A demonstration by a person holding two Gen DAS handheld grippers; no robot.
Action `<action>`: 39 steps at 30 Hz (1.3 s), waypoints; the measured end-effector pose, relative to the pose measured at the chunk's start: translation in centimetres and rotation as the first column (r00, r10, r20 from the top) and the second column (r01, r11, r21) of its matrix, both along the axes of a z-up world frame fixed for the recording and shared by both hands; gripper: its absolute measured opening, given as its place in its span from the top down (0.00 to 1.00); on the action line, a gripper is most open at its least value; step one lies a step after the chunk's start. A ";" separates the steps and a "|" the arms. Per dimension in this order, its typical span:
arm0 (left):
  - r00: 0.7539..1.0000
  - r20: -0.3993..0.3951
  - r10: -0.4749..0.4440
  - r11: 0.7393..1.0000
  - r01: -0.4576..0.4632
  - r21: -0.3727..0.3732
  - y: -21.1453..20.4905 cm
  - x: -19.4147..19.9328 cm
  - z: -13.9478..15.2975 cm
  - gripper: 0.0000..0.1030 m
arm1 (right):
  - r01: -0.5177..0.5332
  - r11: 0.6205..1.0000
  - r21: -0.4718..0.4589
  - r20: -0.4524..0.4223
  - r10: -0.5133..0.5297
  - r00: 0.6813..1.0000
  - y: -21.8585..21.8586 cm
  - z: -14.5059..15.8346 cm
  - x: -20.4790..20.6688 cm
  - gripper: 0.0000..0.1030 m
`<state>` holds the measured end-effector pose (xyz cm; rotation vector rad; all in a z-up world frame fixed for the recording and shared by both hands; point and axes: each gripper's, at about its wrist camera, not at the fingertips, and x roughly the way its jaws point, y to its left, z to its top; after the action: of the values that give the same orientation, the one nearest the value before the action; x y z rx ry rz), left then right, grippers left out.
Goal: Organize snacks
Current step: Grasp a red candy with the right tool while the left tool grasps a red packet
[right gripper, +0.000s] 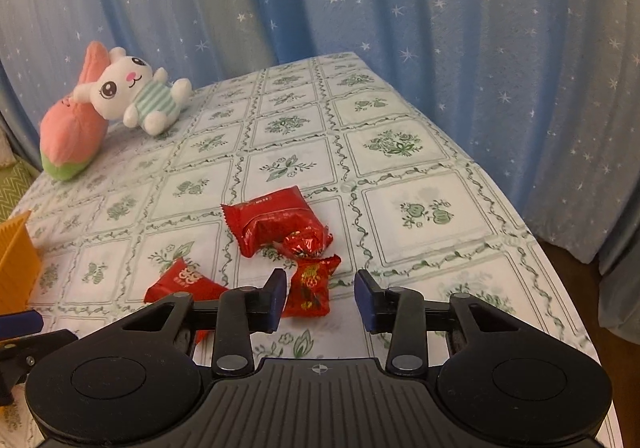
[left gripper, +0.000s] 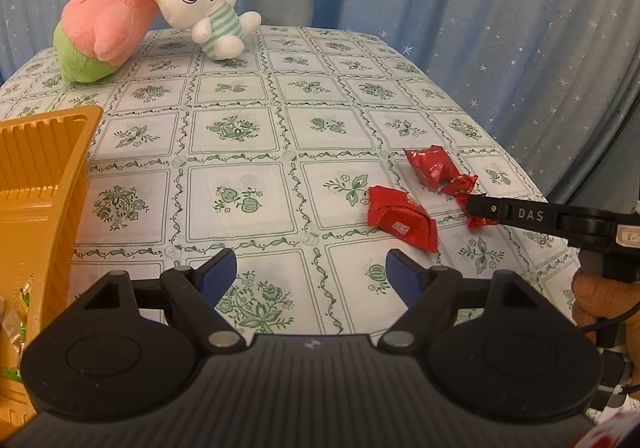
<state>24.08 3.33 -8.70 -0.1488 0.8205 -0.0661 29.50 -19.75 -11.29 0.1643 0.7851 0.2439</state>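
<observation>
Several red snack packets lie on the flowered tablecloth. In the right wrist view my right gripper (right gripper: 320, 296) stands open over a small red packet (right gripper: 310, 288), which lies close to the left pad and well apart from the right pad. Beyond it sit a round foil candy (right gripper: 304, 244) and a larger red packet (right gripper: 272, 219). A flat red packet (right gripper: 180, 282) lies to the left, partly behind the finger. My left gripper (left gripper: 312, 276) is open and holds nothing, above bare cloth short of a red packet (left gripper: 400, 217). The right gripper's finger (left gripper: 520, 213) covers part of another packet.
An orange ribbed tray (left gripper: 44, 167) stands at the left with wrapped snacks (left gripper: 12, 324) low beside it. A pink plush (left gripper: 100, 27) and a white rabbit plush (left gripper: 200, 3) lie at the far left corner. The table edge (right gripper: 540, 248) drops off on the right before a blue starred curtain.
</observation>
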 end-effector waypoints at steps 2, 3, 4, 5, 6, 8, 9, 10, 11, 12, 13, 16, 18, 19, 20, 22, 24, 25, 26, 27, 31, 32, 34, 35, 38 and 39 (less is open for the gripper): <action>1.000 -0.002 0.005 1.000 -0.005 -0.003 0.1 0.1 -0.2 0.23 | -0.016 1.000 -0.021 0.004 0.016 1.000 0.4 -0.2 0.3 0.67; 1.000 -0.002 0.007 1.000 -0.007 -0.006 0.2 0.1 -0.3 0.23 | -0.025 0.999 -0.034 0.004 0.025 1.000 0.6 -0.4 0.5 0.68; 1.000 -0.002 0.009 1.000 -0.009 -0.009 0.3 0.0 -0.3 0.23 | -0.033 0.998 -0.045 0.002 0.033 0.999 0.9 -0.6 0.6 0.73; 1.000 -0.002 0.009 1.000 -0.009 -0.011 0.3 0.0 -0.4 0.23 | -0.038 0.998 -0.058 0.010 0.039 0.999 1.1 -0.6 0.5 0.78; 1.000 -0.002 0.009 1.000 -0.009 -0.012 0.4 -0.1 -0.5 0.23 | -0.046 0.997 -0.067 0.012 0.047 0.999 1.2 -0.7 0.5 0.78; 1.000 -0.001 0.011 1.000 -0.011 -0.014 0.5 -0.1 -0.5 0.23 | -0.061 0.996 -0.059 0.011 0.062 0.998 1.5 -0.7 0.5 0.78; 1.000 -0.002 0.013 1.000 -0.013 -0.015 0.6 -0.2 -0.6 0.23 | -0.073 0.996 -0.057 0.012 0.074 0.997 1.7 -0.7 0.4 0.79; 1.000 -0.002 0.016 1.000 -0.016 -0.016 0.7 -0.2 -0.6 0.23 | -0.087 0.994 -0.059 0.017 0.088 0.996 2.0 -0.6 0.3 0.79; 1.000 -0.001 0.019 1.000 -0.019 -0.016 0.8 -0.3 -0.6 0.23 | -0.104 0.993 -0.061 0.022 0.105 0.994 2.4 -0.5 0.2 0.79; 1.000 -0.001 0.023 1.000 -0.023 -0.016 0.9 -0.4 -0.6 0.23 | -0.124 0.990 -0.062 0.025 0.125 0.992 2.9 -0.5 0.1 0.79; 1.000 -0.001 0.027 1.000 -0.027 -0.016 1.0 -0.5 -0.6 0.23 | -0.148 0.987 -0.063 0.026 0.150 0.988 3.4 -0.5 -0.1 0.79; 0.999 0.000 0.037 0.999 -0.037 -0.017 1.4 -0.6 -0.7 0.23 | -0.263 0.964 -0.047 0.017 0.264 0.964 5.0 -0.6 -0.6 0.79; 0.999 -0.003 0.042 0.999 -0.042 -0.018 1.6 -0.6 -0.8 0.23 | -0.328 0.945 -0.003 0.002 0.328 0.945 5.6 -0.6 -1.1 0.79; 0.999 -0.005 0.045 0.999 -0.045 -0.020 1.7 -0.5 -0.8 0.23 | -0.350 0.936 0.039 -0.009 0.351 0.936 5.7 -0.6 -1.2 0.79; 0.999 -0.004 0.045 0.999 -0.045 -0.023 1.6 -0.4 -0.9 0.23 | -0.355 0.932 0.072 -0.017 0.357 0.934 5.6 -0.6 -1.4 0.79; 1.000 -0.003 0.031 0.999 -0.031 -0.029 1.3 -0.2 -0.9 0.23 | -0.329 0.940 0.090 -0.022 0.332 0.943 5.2 -0.5 -1.3 0.79; 1.000 -0.006 0.019 0.999 -0.019 -0.031 0.7 0.2 -0.8 0.23 | -0.277 0.956 0.096 -0.021 0.280 0.960 4.4 -0.3 -1.1 0.79; 1.000 -0.009 0.017 0.999 -0.017 -0.034 0.3 0.4 -0.8 0.23 | -0.248 0.964 0.099 -0.021 0.251 0.968 3.8 -0.1 -0.9 0.79; 1.000 -0.011 0.017 0.999 -0.017 -0.041 0.0 0.6 -0.8 0.23 | -0.217 0.971 0.103 -0.024 0.221 0.975 3.2 -0.1 -0.8 0.79; 1.000 -0.012 0.018 0.999 -0.019 -0.050 -0.3 0.8 -0.8 0.23 | -0.189 0.976 0.107 -0.027 0.193 0.981 2.8 -0.1 -0.7 0.79; 1.000 -0.003 0.016 0.998 -0.016 -0.058 -2.1 1.9 -0.9 0.32 | -0.111 0.987 0.112 -0.033 0.115 0.993 1.0 0.2 -0.4 0.79; 1.000 0.000 0.012 0.999 -0.012 -0.053 -2.6 2.2 -0.9 0.34 | -0.099 0.989 0.108 -0.034 0.103 0.994 0.7 0.2 -0.4 0.79; 1.000 0.001 0.008 0.999 -0.008 -0.037 -3.4 2.8 -1.1 0.42 | -0.080 0.992 0.098 -0.033 0.083 0.996 0.3 0.4 -0.5 0.79; 1.000 0.007 0.009 1.000 -0.009 -0.025 -3.8 3.1 -1.2 0.43 | -0.075 0.992 0.096 -0.032 0.079 0.996 0.1 0.4 -0.5 0.79; 1.000 0.009 0.008 1.000 -0.008 0.013 -4.6 4.1 -1.9 0.52 | -0.062 0.993 0.097 -0.026 0.064 0.998 -0.4 0.5 -0.6 0.79; 1.000 0.010 0.008 1.000 -0.008 0.020 -4.8 4.4 -2.1 0.60 | -0.058 0.993 0.099 -0.025 0.061 0.998 -0.6 0.6 -0.7 0.79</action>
<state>28.44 -1.42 -10.84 -0.1329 0.8102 -0.0507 28.80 -20.33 -10.73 0.2379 0.8066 0.3374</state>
